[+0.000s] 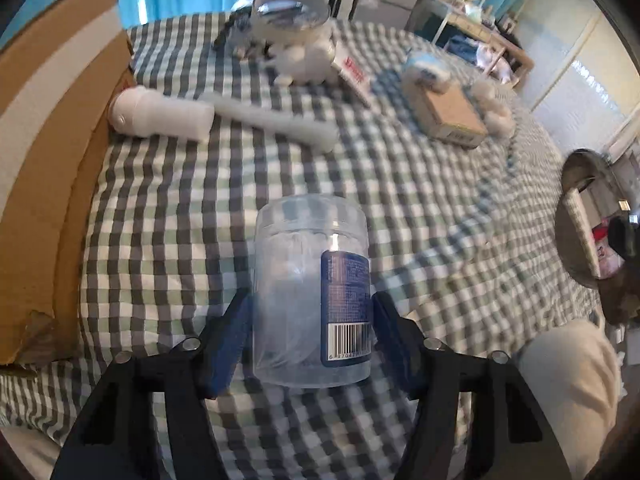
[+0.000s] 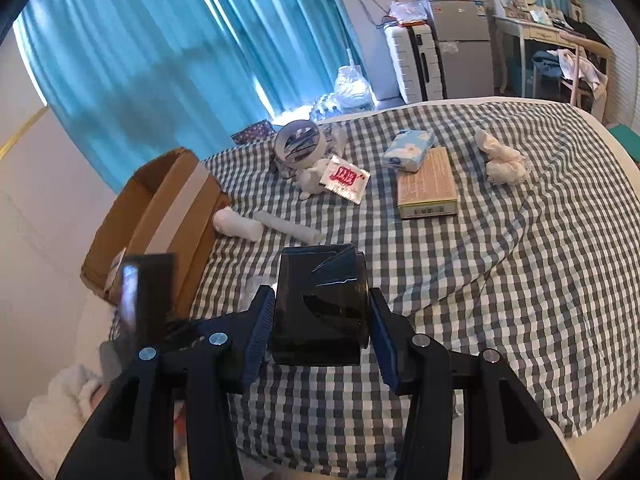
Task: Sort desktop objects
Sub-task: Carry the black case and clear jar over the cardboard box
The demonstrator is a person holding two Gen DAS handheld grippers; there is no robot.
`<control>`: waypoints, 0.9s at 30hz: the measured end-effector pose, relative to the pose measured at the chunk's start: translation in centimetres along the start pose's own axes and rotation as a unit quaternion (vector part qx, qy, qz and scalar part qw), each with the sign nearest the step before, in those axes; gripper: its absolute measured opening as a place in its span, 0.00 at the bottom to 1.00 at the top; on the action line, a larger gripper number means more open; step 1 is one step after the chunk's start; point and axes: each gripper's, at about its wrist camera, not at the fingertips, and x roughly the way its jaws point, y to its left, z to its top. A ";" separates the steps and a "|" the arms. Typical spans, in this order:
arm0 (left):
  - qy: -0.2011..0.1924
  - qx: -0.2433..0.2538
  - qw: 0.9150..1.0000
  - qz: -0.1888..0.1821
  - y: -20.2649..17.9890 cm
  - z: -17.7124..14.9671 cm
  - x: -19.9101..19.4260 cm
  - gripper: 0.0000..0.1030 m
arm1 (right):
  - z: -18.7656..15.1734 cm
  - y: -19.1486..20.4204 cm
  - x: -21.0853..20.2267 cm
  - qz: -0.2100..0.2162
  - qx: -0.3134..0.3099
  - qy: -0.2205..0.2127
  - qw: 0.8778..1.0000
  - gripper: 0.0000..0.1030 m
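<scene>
My left gripper (image 1: 312, 320) is shut on a clear plastic jar (image 1: 312, 292) with a blue barcode label, held above the checkered cloth (image 1: 420, 208). My right gripper (image 2: 320, 320) is shut on a dark translucent box (image 2: 320, 300), held above the same cloth (image 2: 500, 280). A cardboard box (image 1: 52, 152) stands open at the left edge; it also shows in the right wrist view (image 2: 160, 208).
On the cloth lie a white roll (image 2: 238, 224), a white stick (image 2: 288, 227), a tape roll (image 2: 298, 144), a red-and-white sachet (image 2: 346, 178), a tissue pack (image 2: 410, 150), a tan carton (image 2: 427, 184) and crumpled white cloth (image 2: 502, 160). Blue curtains hang behind.
</scene>
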 end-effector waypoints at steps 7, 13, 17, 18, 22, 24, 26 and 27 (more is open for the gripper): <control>-0.034 -0.010 0.999 -0.029 0.1 0.3 -3.9 0.60 | 0.0 0.8 0.6 0.005 0.000 0.012 1.000 0.45; -0.130 -0.022 0.990 -0.042 1.3 2.3 -11.8 0.59 | 0.4 3.3 -0.2 0.014 -0.023 0.001 1.000 0.45; -0.176 -0.029 0.983 -0.045 2.7 3.5 -16.1 0.58 | 0.8 5.3 -0.5 0.020 -0.038 -0.006 0.999 0.45; -0.187 -0.031 0.981 -0.047 3.2 3.7 -17.2 0.58 | 0.9 5.8 -0.5 0.026 -0.040 -0.007 0.999 0.45; -0.213 -0.043 0.975 -0.051 5.0 4.5 -20.2 0.58 | 1.9 8.0 -0.5 0.050 -0.051 -0.014 0.997 0.45; -0.229 -0.051 0.971 -0.043 6.5 4.9 -21.7 0.58 | 2.9 9.6 -0.6 0.067 -0.060 -0.018 0.996 0.45; -0.244 -0.067 0.967 -0.033 8.5 5.2 -23.3 0.58 | 3.8 11.2 -0.7 0.083 -0.070 -0.025 0.994 0.45; -0.249 -0.073 0.965 -0.032 9.4 5.4 -23.8 0.58 | 4.3 12.2 -0.6 0.092 -0.078 -0.026 0.992 0.45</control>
